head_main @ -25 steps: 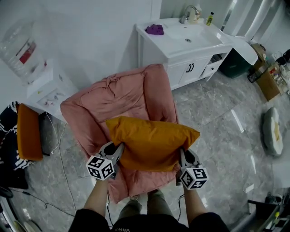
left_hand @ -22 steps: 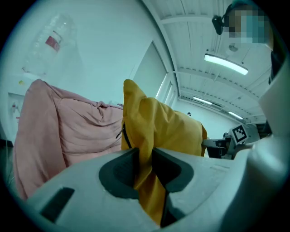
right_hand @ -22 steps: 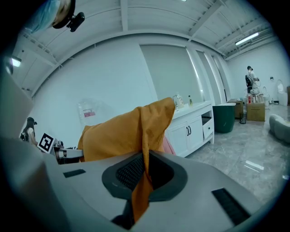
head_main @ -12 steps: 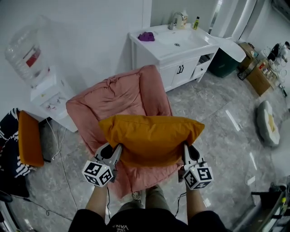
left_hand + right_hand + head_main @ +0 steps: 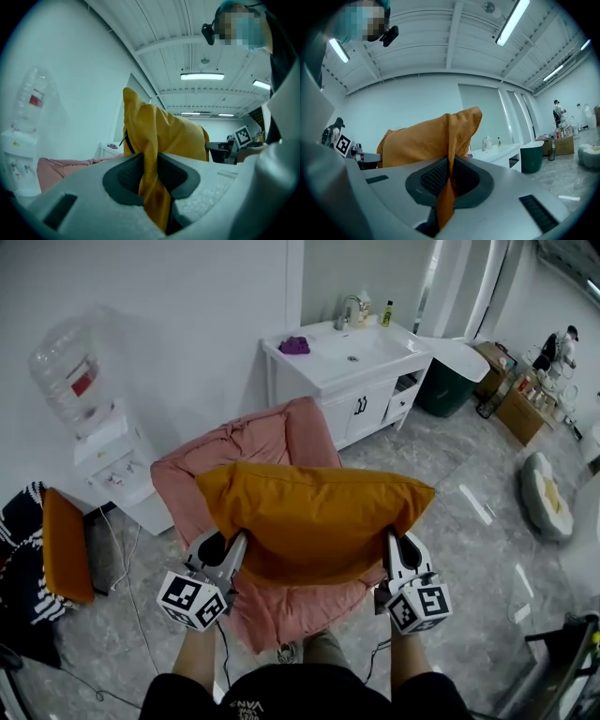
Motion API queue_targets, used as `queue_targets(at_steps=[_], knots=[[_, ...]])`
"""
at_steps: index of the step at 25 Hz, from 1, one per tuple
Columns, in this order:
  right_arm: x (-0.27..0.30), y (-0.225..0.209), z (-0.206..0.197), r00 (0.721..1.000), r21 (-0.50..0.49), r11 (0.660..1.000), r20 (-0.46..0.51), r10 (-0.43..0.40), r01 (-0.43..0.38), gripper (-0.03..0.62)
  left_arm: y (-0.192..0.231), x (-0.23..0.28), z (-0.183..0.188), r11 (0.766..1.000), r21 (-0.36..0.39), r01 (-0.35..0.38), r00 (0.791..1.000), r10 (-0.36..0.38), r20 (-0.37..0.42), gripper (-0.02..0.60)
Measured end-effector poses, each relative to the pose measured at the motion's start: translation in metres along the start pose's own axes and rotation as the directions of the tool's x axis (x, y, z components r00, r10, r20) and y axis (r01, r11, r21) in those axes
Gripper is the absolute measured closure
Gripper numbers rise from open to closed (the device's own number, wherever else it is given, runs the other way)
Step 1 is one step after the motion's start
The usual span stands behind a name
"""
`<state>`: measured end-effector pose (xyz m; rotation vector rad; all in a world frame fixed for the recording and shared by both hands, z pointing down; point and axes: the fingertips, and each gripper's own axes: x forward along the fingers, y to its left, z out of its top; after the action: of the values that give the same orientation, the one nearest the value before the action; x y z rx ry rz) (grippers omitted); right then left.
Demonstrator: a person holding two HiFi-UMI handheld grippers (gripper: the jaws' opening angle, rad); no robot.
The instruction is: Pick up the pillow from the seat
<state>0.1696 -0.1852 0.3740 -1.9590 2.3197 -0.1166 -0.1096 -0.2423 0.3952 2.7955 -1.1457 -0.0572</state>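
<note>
Orange pillow (image 5: 314,517) up above the pink seat (image 5: 248,442), pinched at both ends!

My left gripper (image 5: 227,549) has its fingers (image 5: 123,180) drawn close on a bunched fold at the pillow's left edge. My right gripper (image 5: 394,551) has its fingers (image 5: 435,178) squeezed almost fully together on a thin flap at the right edge. The pillow hangs stretched between the two, over the near part of the seat. Far behind stands a white sink counter (image 5: 375,348), and a water dispenser (image 5: 108,451) sits at far left.
</note>
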Motion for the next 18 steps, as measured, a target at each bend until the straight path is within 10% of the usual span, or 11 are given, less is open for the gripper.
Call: queue_targets(at_steps=[18], knots=[[-0.008, 0.062, 0.124, 0.971, -0.118, 0.989, 0.209, 0.114, -0.091, 0.571, -0.002, -0.05, 0.132, 0.994, 0.1, -0.045, 0.984, 0.027, 0.178, 0.483]])
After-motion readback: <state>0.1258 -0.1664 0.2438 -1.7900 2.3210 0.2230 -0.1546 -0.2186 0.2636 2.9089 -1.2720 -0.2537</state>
